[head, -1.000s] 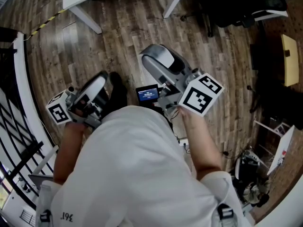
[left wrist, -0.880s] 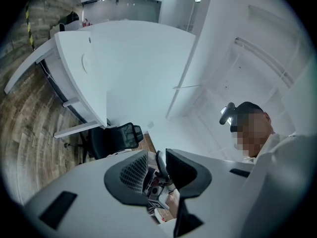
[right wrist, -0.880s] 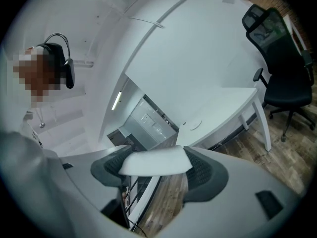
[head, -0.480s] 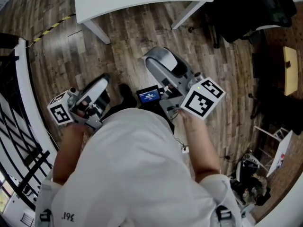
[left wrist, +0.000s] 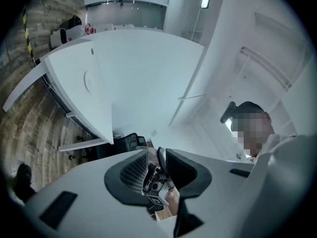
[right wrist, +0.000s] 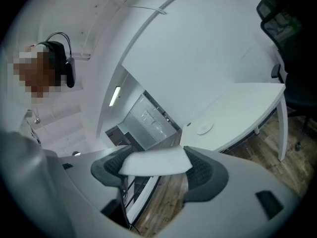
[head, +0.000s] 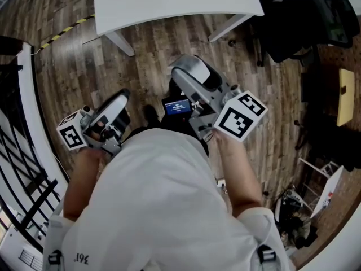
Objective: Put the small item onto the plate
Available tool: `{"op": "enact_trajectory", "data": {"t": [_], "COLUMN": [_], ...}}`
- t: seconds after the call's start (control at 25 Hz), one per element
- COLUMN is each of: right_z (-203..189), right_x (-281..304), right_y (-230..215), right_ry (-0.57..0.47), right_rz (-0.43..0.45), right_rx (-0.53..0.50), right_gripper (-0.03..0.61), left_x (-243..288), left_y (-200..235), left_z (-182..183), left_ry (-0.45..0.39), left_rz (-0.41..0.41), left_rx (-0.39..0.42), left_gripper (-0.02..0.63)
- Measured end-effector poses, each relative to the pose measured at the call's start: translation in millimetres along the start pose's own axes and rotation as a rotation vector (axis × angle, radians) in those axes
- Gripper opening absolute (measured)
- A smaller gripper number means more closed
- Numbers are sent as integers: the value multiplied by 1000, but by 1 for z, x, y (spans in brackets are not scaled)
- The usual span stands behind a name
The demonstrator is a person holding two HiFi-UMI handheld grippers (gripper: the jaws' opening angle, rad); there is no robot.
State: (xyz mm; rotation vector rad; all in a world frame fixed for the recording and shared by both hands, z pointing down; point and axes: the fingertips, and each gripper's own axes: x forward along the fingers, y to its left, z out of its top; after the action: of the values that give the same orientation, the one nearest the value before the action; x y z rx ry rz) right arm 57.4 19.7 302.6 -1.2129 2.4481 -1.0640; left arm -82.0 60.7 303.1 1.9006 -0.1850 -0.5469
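Note:
A small white block [right wrist: 156, 161] sits crosswise between the dark pads of my right gripper [right wrist: 157, 168], which is shut on it. Beyond it a small white plate [right wrist: 203, 128] lies on a white table [right wrist: 247, 108], well away from the jaws. In the head view my right gripper [head: 181, 69] is held above the wooden floor, short of the table [head: 169, 1]. My left gripper [head: 121, 97] is held lower left. Its jaws [left wrist: 156, 168] stand almost together with only a thin gap and nothing between them.
The floor [head: 84, 66] is wood planks. Dark office chairs [head: 304, 21] stand to the table's right. A white curved rail [head: 31, 112] runs down the left side. Table legs [head: 121, 41] reach down near the grippers. Cluttered gear [head: 293, 208] lies at lower right.
The white table has slid further into the head view from the top, so the person has come closer to it. Both grippers keep roughly the same pose and grip.

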Motion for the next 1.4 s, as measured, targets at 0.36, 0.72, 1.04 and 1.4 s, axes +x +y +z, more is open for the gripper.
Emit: {"op": "enact_trajectory", "data": {"t": [0.36, 0.72, 1.04, 1.4], "right_z": [75, 158, 162, 161], "right_x": [69, 129, 167, 203], "right_y": [-81, -160, -187, -192], "right_ry": [92, 193, 262, 275], "right_rz": [80, 157, 190, 137], "right_rx": [-120, -201, -176, -221], "right_gripper": [325, 325, 325, 325], "left_x": [76, 176, 179, 172], "left_y": [52, 88, 110, 113], "left_z": [88, 147, 167, 202], "left_ry": [-148, -208, -271, -243], "left_rz": [64, 120, 168, 151], "left_rx": [57, 95, 87, 71], "left_gripper": [103, 103, 103, 103]}}
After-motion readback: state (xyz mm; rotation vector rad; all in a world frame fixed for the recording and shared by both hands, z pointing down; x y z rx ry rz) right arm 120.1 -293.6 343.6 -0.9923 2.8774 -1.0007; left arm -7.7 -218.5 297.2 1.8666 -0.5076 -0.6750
